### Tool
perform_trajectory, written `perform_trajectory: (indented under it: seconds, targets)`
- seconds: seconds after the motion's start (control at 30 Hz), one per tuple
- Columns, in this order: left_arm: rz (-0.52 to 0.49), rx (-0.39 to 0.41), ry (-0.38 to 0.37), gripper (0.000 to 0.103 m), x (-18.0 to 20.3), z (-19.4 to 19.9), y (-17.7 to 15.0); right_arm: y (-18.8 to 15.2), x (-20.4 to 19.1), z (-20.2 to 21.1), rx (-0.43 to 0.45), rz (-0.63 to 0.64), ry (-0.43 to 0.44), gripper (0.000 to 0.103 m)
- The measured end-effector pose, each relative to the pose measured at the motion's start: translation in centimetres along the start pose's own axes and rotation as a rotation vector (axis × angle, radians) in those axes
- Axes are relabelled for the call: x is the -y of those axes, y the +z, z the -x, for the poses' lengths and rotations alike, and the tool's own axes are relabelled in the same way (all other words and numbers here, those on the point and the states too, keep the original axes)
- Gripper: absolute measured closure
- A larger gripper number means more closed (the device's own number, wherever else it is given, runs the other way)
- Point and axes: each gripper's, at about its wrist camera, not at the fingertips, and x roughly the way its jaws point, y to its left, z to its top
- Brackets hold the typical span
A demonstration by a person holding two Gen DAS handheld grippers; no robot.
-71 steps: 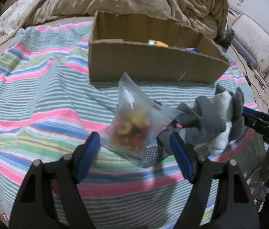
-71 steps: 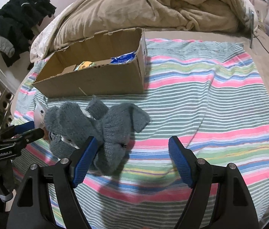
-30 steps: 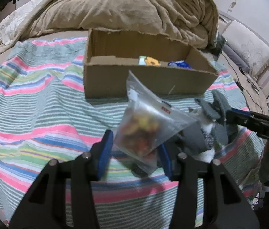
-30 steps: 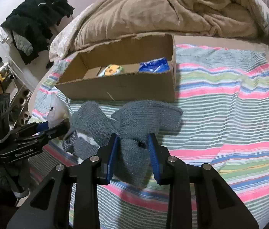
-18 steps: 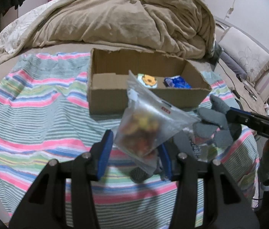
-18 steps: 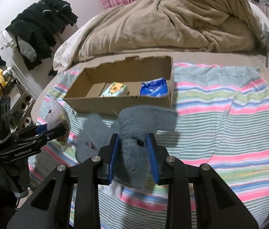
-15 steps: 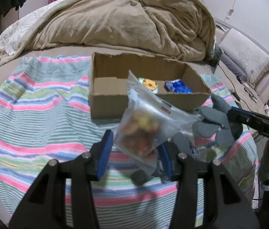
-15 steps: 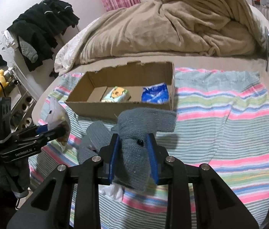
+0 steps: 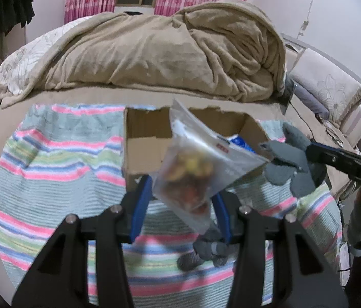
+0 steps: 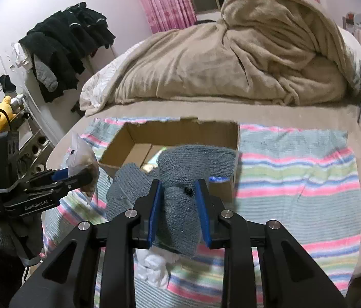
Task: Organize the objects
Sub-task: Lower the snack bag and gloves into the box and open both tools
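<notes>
My left gripper (image 9: 180, 200) is shut on a clear zip bag of red and yellow snacks (image 9: 196, 169), held in the air in front of the open cardboard box (image 9: 144, 148). In the right wrist view that bag (image 10: 80, 159) shows at the left, in the left gripper (image 10: 78, 177). My right gripper (image 10: 179, 202) is shut on a grey knitted glove (image 10: 190, 177), lifted off the bed near the box (image 10: 134, 138). The glove (image 9: 288, 161) hangs at the right in the left wrist view. A blue packet (image 9: 242, 142) lies inside the box.
A striped blanket (image 9: 52, 169) covers the bed's near half; a heaped tan duvet (image 9: 154, 51) lies behind the box. Another grey item (image 9: 206, 249) and something white (image 10: 154, 264) remain on the blanket below the grippers. Dark clothes (image 10: 67, 46) hang at the left wall.
Both grippers have risen, carrying the snack bag and the grey glove up off the blanket. The box now appears lower and more of the room shows behind it.
</notes>
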Motion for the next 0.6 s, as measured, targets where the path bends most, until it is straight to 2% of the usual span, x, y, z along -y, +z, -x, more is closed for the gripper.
perform_trajectory:
  seconds: [0.33,0.6]
  targets:
    - [-0.010,0.034,-0.001,0.055,-0.1,-1.0,2.5,3.5,-0.9,-1.3,0.045,0.048,0.017,0.074]
    - [0.007,0.023,0.009,0.055,-1.2,-3.2,3.8,4.9,-0.9,-4.2,0.030,0.055,0.026,0.074]
